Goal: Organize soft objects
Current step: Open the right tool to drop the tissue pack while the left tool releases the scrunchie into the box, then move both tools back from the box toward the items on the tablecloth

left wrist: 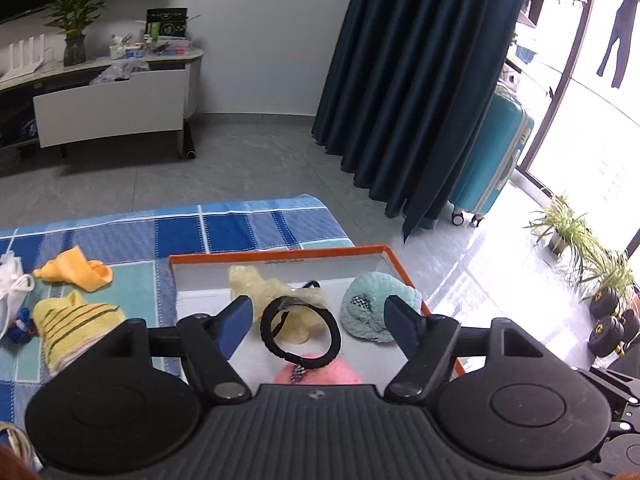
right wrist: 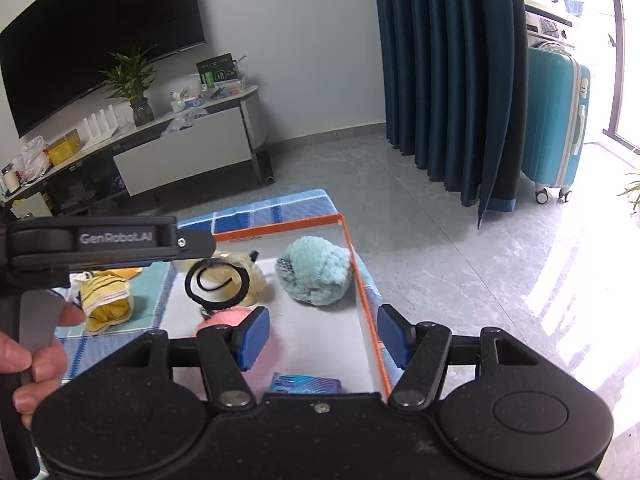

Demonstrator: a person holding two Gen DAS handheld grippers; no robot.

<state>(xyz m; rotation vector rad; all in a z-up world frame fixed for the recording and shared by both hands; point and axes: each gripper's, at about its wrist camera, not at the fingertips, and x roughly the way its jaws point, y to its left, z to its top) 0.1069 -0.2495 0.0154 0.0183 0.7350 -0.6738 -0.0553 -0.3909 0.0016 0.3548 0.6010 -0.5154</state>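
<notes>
Box (left wrist: 394, 258): orange rim, white floor, under both tongs.
In box: cream puff (left wrist: 276, 292), teal puff (left wrist: 376, 312), pink puff (left wrist: 320, 372), black hair ring (left wrist: 300, 330).
L tongs (left wrist: 318, 318): spread, empty, ring just ahead betw tips.
R tongs (right wrist: 322, 338): spread, empty, teal puff ahead.
Outside box: yellow socks (left wrist: 72, 320) left, on blue cloth (left wrist: 240, 228).

"GenRobot.AI" on left gripper (right wrist: 218, 258)
</notes>
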